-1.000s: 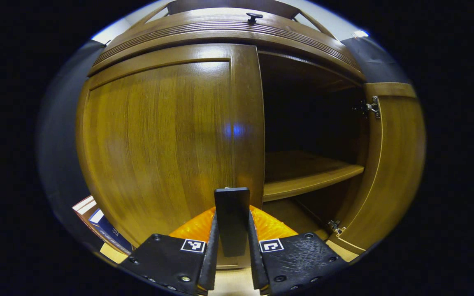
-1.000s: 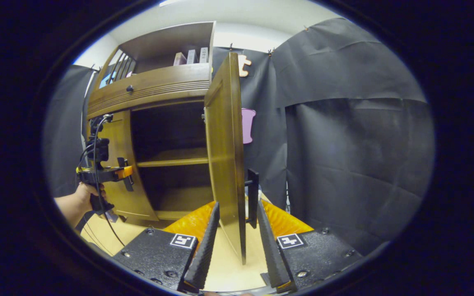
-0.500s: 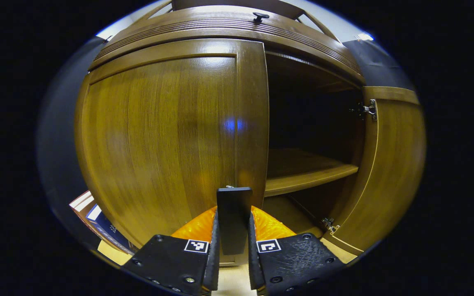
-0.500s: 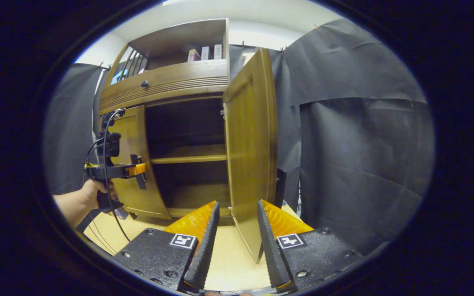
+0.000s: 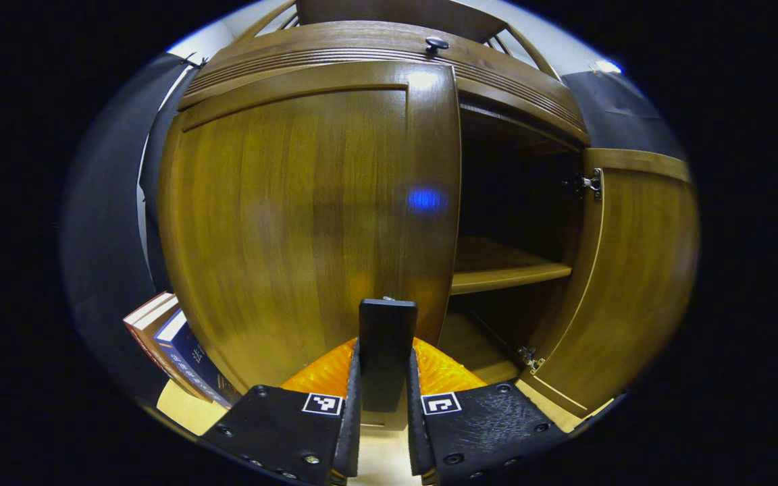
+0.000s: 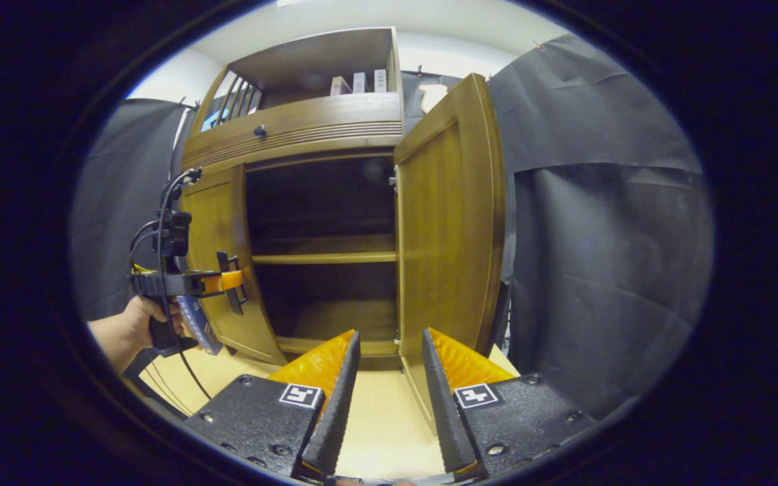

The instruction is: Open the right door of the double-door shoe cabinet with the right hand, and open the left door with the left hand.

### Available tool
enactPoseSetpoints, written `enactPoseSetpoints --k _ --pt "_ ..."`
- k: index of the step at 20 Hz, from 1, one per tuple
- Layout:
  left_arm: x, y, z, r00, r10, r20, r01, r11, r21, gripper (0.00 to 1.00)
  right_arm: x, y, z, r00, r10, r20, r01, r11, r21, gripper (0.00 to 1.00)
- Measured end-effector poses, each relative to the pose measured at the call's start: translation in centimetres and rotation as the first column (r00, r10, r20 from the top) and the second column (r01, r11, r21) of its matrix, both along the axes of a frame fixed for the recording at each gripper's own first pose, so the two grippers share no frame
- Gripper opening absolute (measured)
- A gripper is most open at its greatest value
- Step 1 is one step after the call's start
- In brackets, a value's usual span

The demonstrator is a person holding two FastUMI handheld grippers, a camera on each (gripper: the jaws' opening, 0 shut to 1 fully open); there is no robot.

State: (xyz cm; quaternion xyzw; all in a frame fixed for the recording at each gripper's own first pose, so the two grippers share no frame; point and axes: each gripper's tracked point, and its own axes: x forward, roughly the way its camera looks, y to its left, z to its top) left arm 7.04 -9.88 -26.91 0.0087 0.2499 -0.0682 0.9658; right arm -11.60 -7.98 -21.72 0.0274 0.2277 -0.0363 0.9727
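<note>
The brown wooden shoe cabinet's left door (image 5: 294, 216) stands close in front of me in the left gripper view. Its dark vertical handle (image 5: 387, 324) sits between my left gripper's (image 5: 383, 358) fingers, which are shut on it. The door looks slightly ajar. The right door (image 5: 632, 283) is swung wide open, baring a dark inside with a shelf (image 5: 504, 270). In the right gripper view my right gripper (image 6: 390, 334) is open and holds nothing, a little back from the open right door (image 6: 450, 223). Farther left, a hand (image 6: 139, 320) holds the left gripper (image 6: 227, 283) at the left door (image 6: 217, 263).
Books (image 5: 173, 344) lean on the floor left of the cabinet. A drawer with a round knob (image 5: 437, 44) runs above the doors, and an upper shelf (image 6: 355, 82) holds several books. Black cloth wall (image 6: 598, 236) hangs right of the cabinet. Light wooden floor (image 6: 382, 418) lies below.
The right door swung wider and is no longer between my right gripper's fingers. My left gripper's fingers tightened on the left door's handle, and its view shifted slightly.
</note>
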Motion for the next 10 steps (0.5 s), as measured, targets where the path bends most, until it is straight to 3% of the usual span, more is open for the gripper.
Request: enactPoseSetpoints --k 10 --pt "-4.3 2.1 1.4 1.000 0.025 -0.001 -0.025 1.000 -0.007 0.36 1.9 3.3 -0.9 0.995 0.102 -0.008 -0.102 0.995 0.002 0.59"
